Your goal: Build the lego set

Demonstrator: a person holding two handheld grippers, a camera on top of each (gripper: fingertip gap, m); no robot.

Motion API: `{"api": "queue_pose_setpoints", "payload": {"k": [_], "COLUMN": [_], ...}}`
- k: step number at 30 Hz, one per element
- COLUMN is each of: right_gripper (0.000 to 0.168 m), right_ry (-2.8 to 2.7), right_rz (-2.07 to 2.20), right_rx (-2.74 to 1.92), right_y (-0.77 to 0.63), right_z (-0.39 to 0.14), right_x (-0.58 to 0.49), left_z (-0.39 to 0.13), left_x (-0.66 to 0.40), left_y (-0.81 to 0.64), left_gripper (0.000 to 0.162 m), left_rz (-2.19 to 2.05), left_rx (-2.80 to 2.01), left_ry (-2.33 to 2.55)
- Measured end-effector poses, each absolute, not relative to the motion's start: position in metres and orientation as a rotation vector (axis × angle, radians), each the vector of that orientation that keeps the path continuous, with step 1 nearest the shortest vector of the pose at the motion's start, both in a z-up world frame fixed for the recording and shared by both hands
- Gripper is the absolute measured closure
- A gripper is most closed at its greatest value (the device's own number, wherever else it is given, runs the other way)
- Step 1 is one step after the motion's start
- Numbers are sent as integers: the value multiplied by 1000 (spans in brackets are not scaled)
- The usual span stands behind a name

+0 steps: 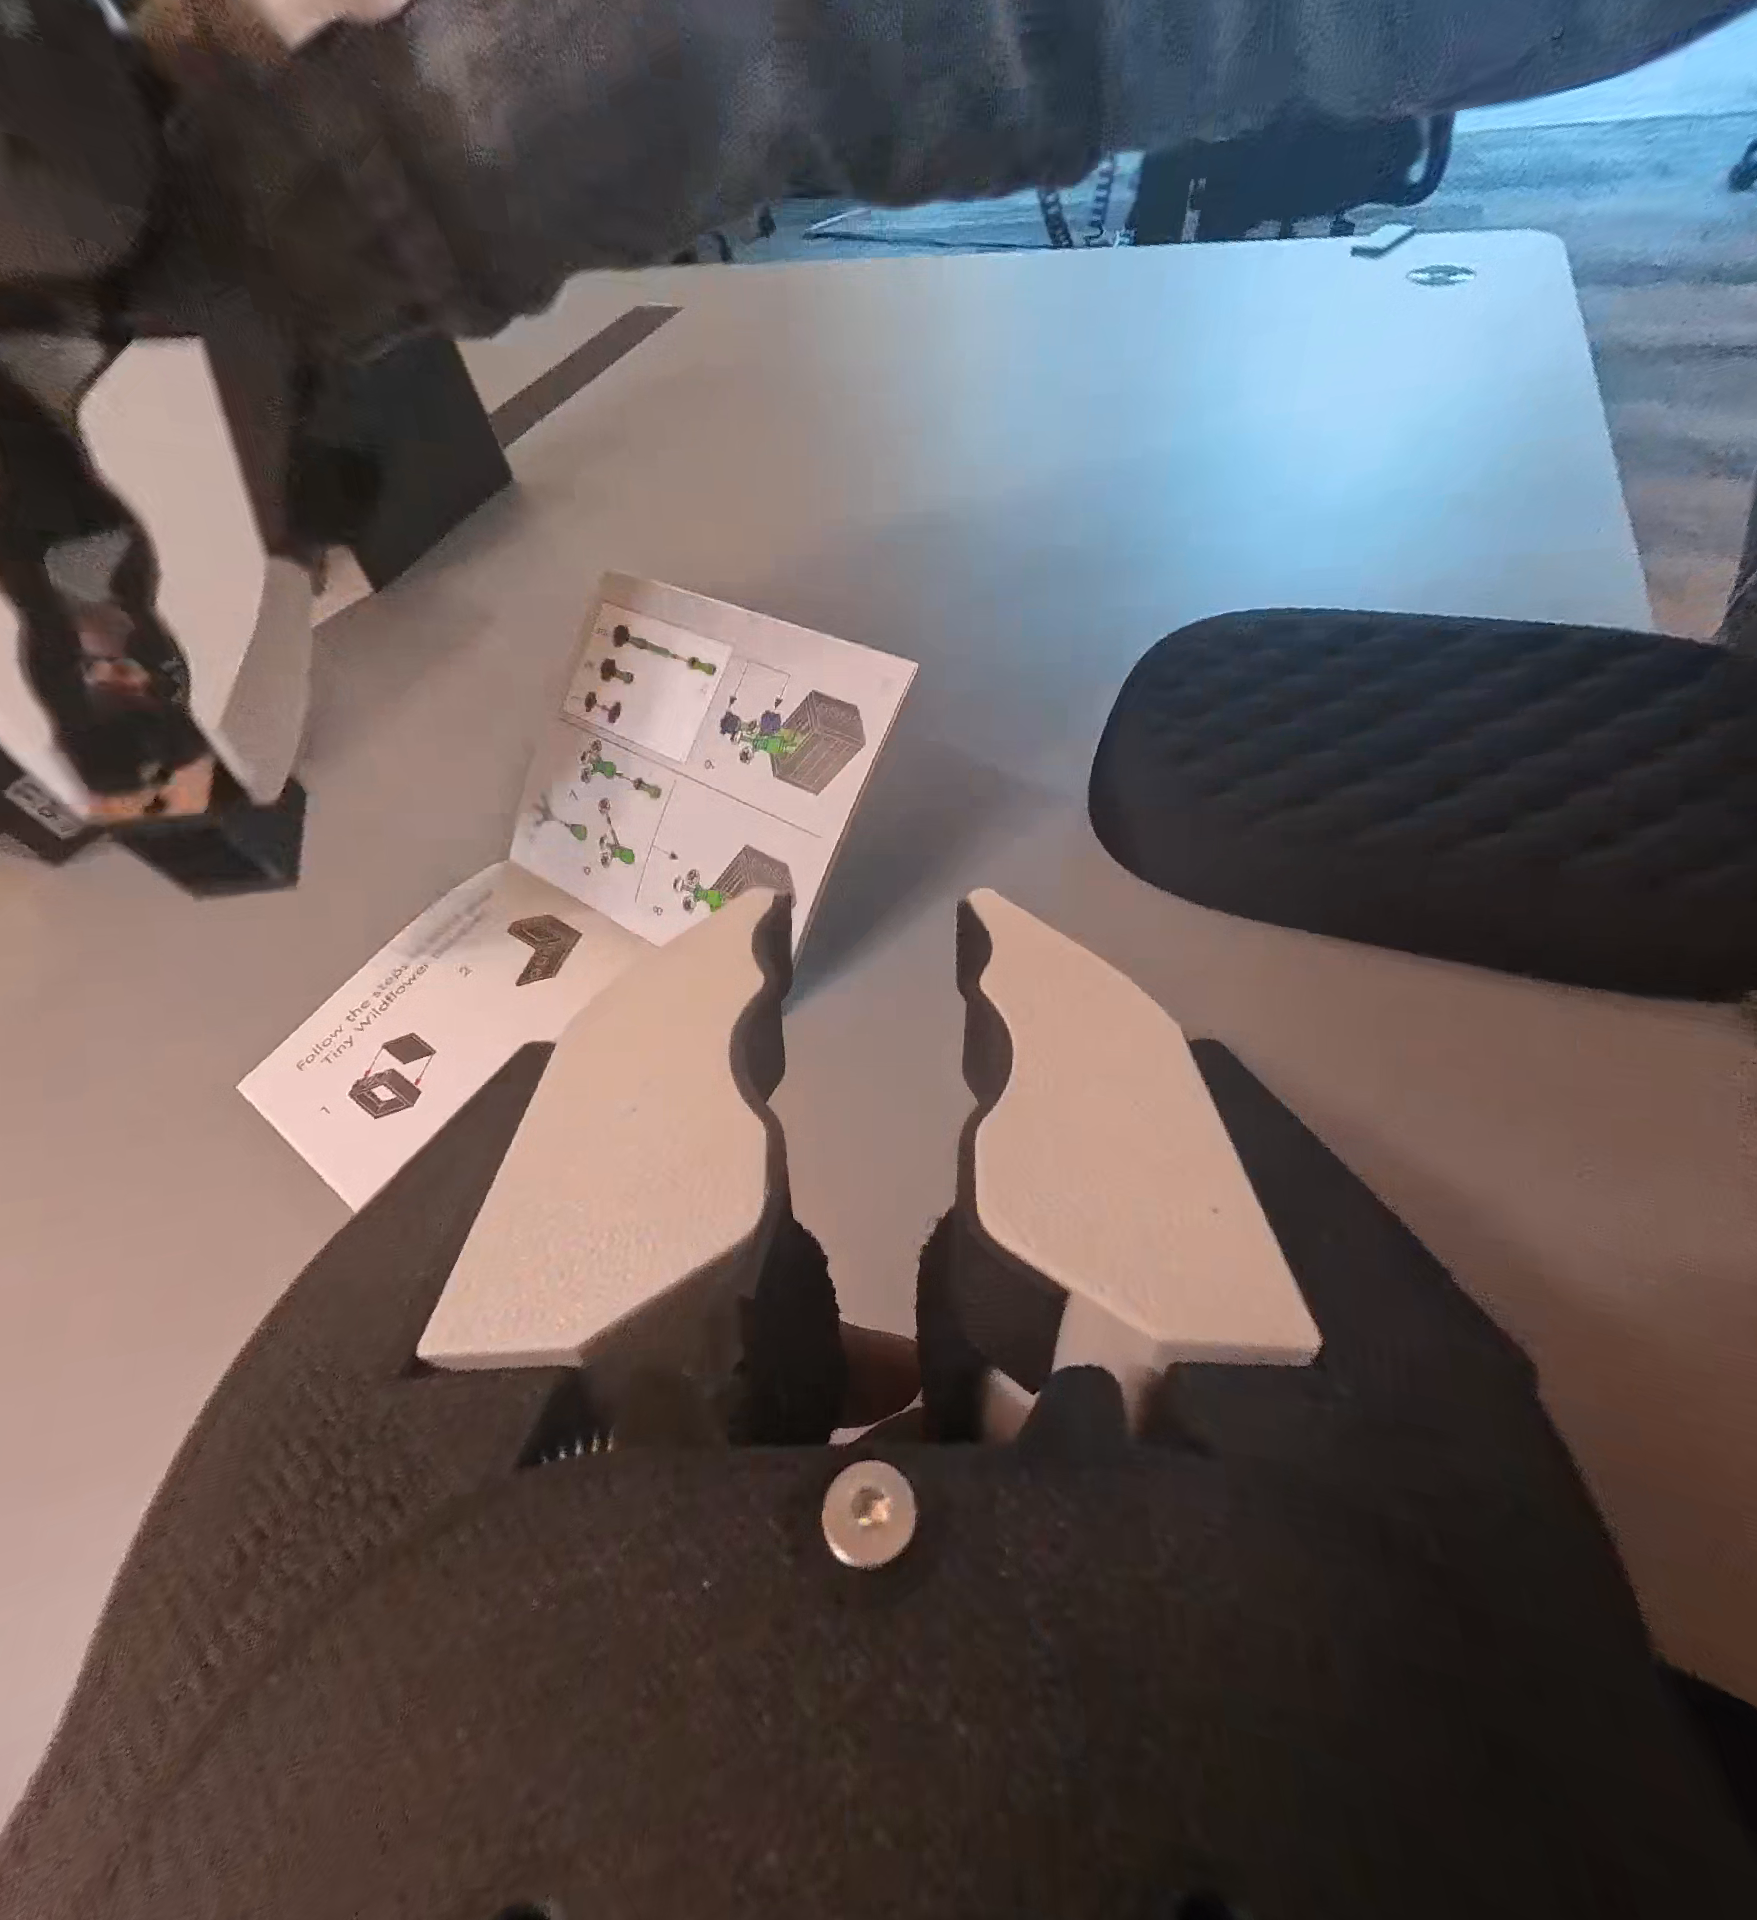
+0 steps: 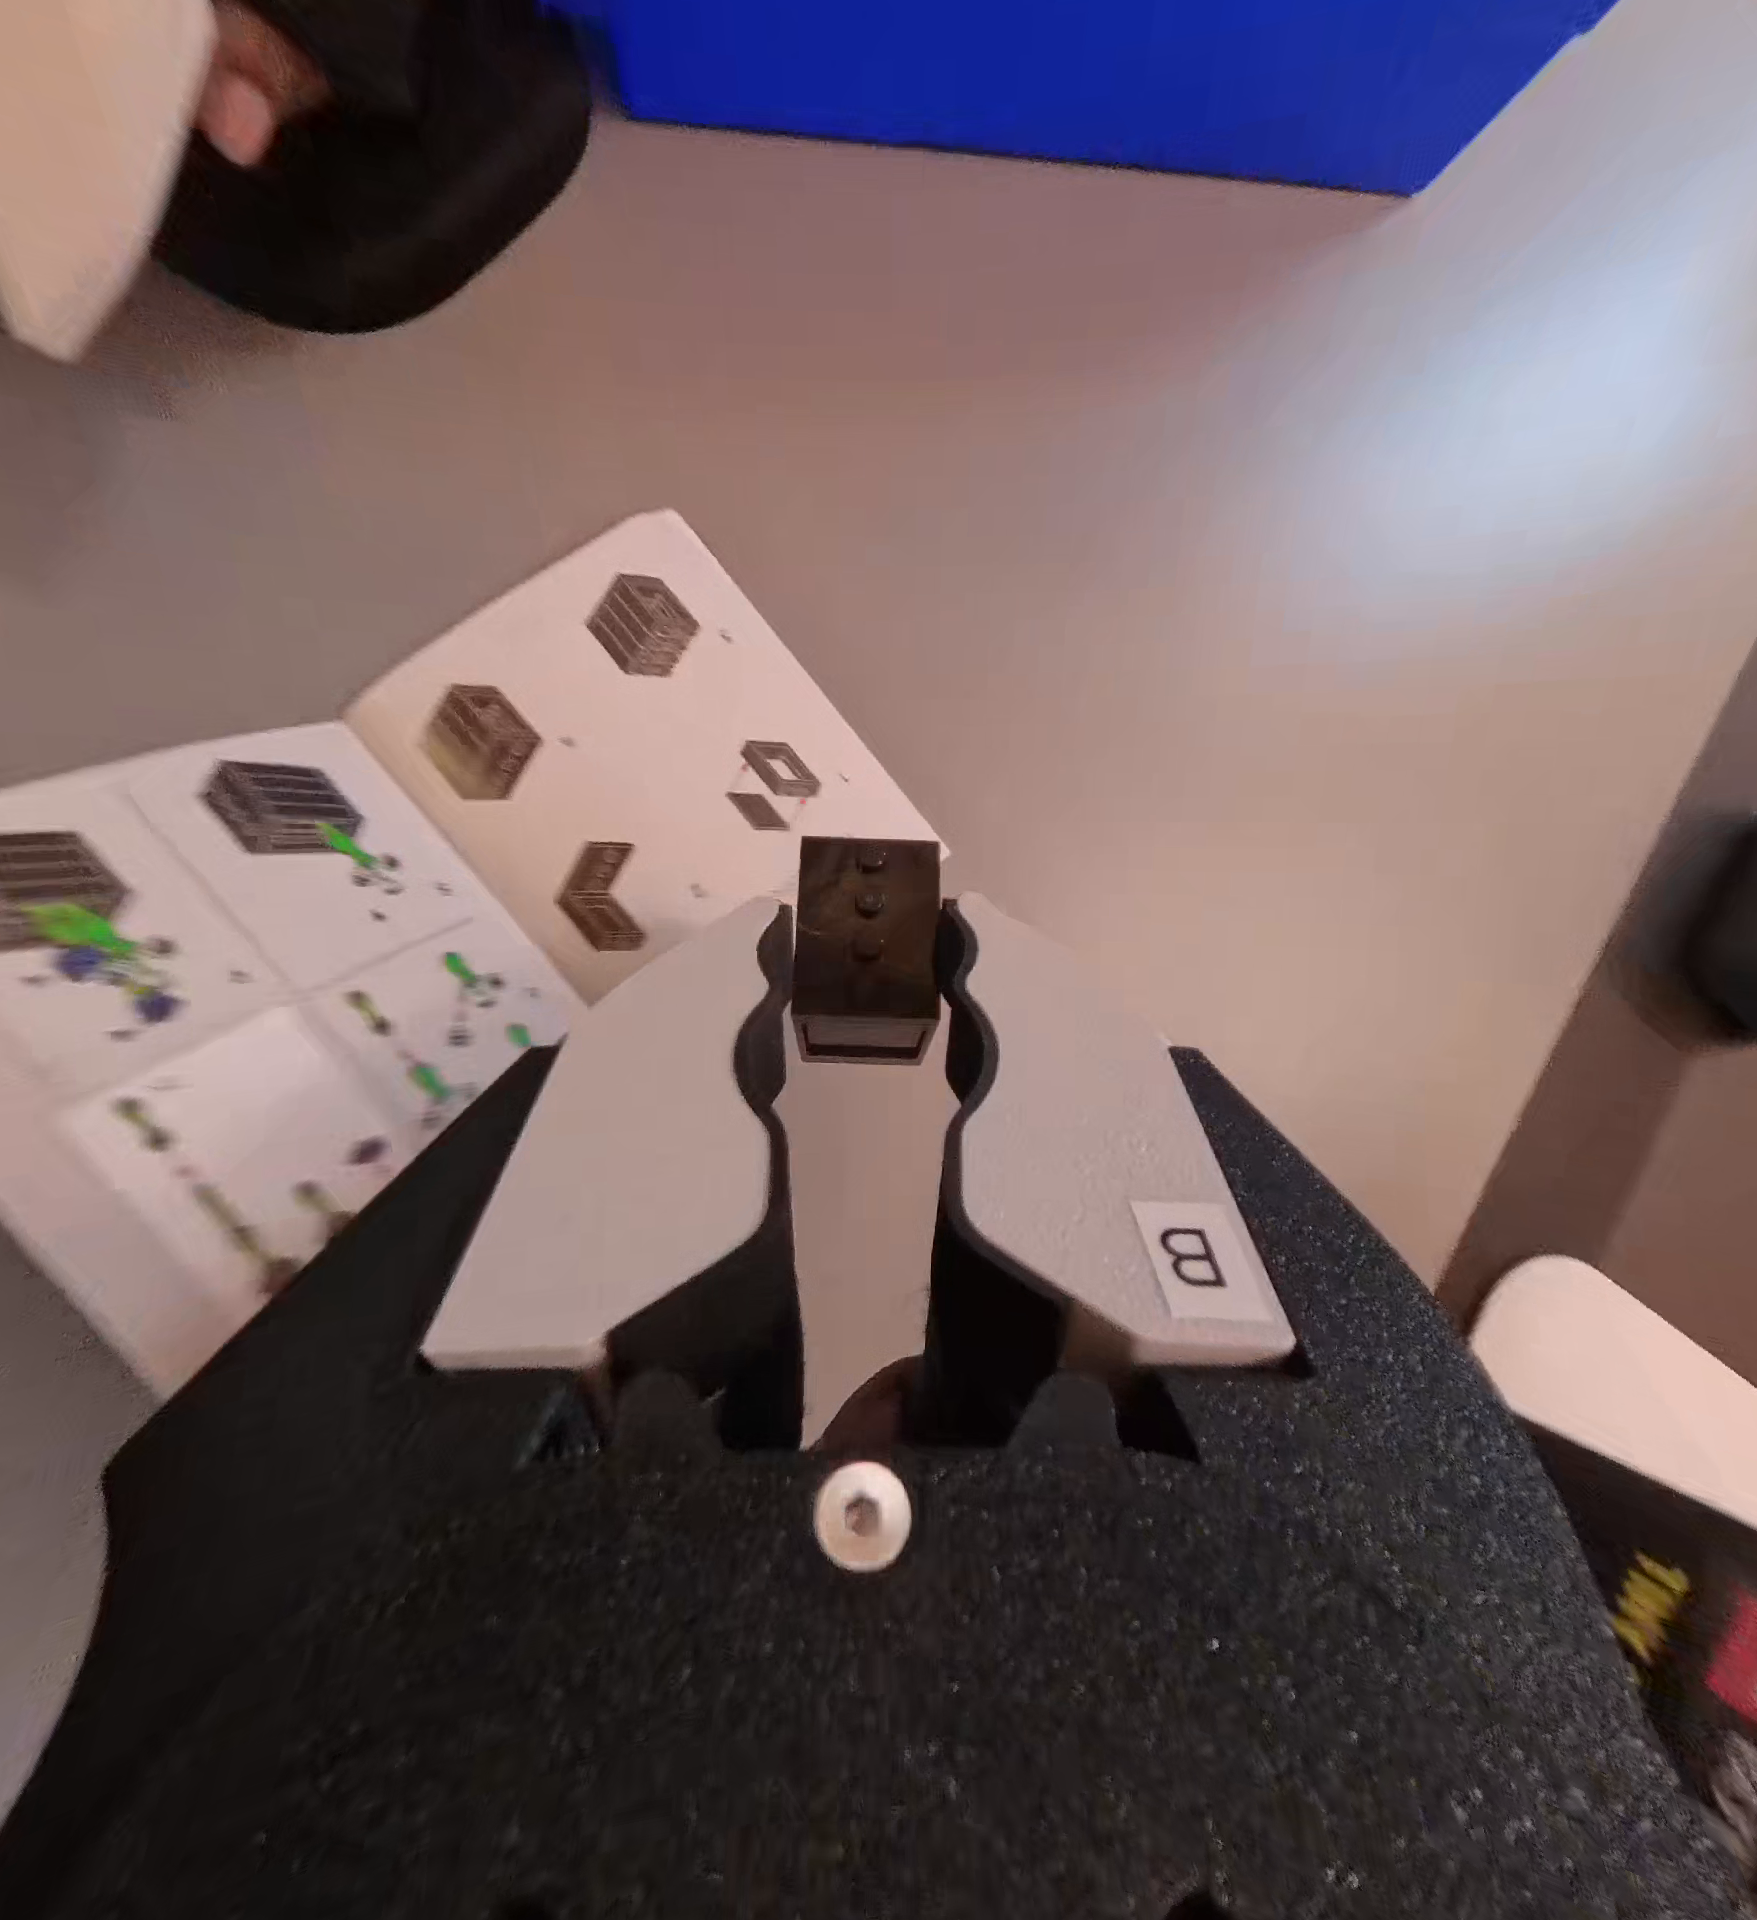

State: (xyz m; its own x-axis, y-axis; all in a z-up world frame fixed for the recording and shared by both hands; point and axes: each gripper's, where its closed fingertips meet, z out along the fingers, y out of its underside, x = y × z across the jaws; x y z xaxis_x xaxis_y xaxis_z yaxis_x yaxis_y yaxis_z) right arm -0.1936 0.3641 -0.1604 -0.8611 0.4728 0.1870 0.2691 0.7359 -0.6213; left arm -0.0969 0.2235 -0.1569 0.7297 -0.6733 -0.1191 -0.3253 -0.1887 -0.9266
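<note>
right tool (image 2: pixel 866 914): closed on a black lego brick (image 2: pixel 866 951), studs up, held above the instruction booklet (image 2: pixel 438 831), likely to match a step | left tool (image 1: pixel 872 914): parted, empty, waiting over the tabletop (image 1: pixel 1165 499) near the booklet

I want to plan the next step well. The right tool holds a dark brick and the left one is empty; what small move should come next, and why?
Probably bring the right tool toward the left tool. The dark brick is clamped in the air above the instruction sheet, the left tool is open and holds nothing, and no other brick shows on the table, so a handover or steadying grip seems sensible.
</note>
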Motion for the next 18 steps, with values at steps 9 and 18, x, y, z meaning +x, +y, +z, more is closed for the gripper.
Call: {"api": "queue_pose_setpoints", "payload": {"k": [9, 18], "right_gripper": [143, 122], "right_ry": [-2835, -2522], "right_rz": [794, 468], "right_rx": [-482, -829], "right_y": [381, 415], "right_z": [-209, -171], "right_x": [-201, -220], "left_z": [-159, -162], "left_x": [-97, -96], "left_y": [225, 225], "left_gripper": [132, 132], "left_rz": [-416, -413], "left_rx": [-1803, -1814], "left_ry": [775, 785]}}
